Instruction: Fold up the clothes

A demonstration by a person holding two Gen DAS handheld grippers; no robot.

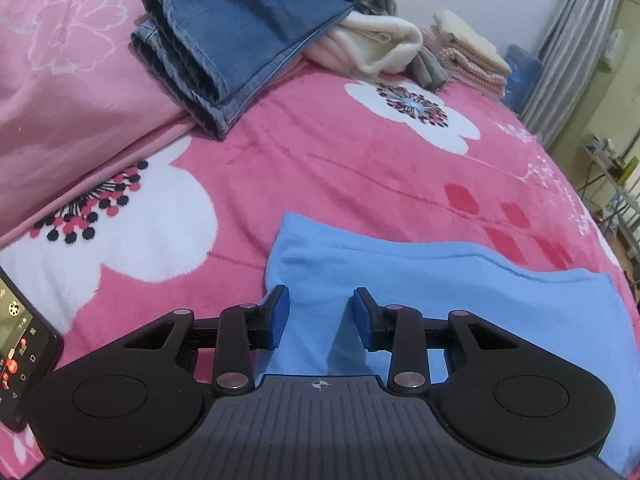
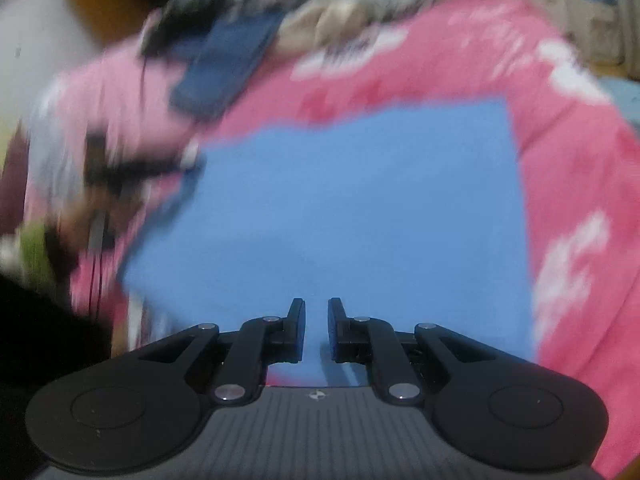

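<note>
Broadly, most of both views is being filled by a pink blanket [image 1: 320,168] with large white flowers, spread over a bed. A paler pink pillow [image 1: 60,80] is being seen at the upper left of the left wrist view.

A light blue garment [image 1: 400,280] is lying flat on the blanket at the lower centre and lower right of the left wrist view; in the right wrist view the same garment [image 2: 360,208] is occupying the centre of the frame, though that picture is being heavily blurred.

Folded blue jeans [image 1: 224,40] are resting at the upper centre, partly on the pillow, touching a cream fleece item [image 1: 372,44] to their right. A small stack of folded cloths [image 1: 468,52] is sitting further right, near a striped curtain [image 1: 568,48].

A phone [image 1: 20,340] with a lit screen is being shown at the lower left edge.

The left gripper [image 1: 320,318] is being held over the near edge of the blue garment, its jaws standing apart with nothing pinched between them. The right gripper [image 2: 316,330] is being held above the garment with its jaws nearly together, a narrow gap remaining; no cloth is being gripped.
</note>
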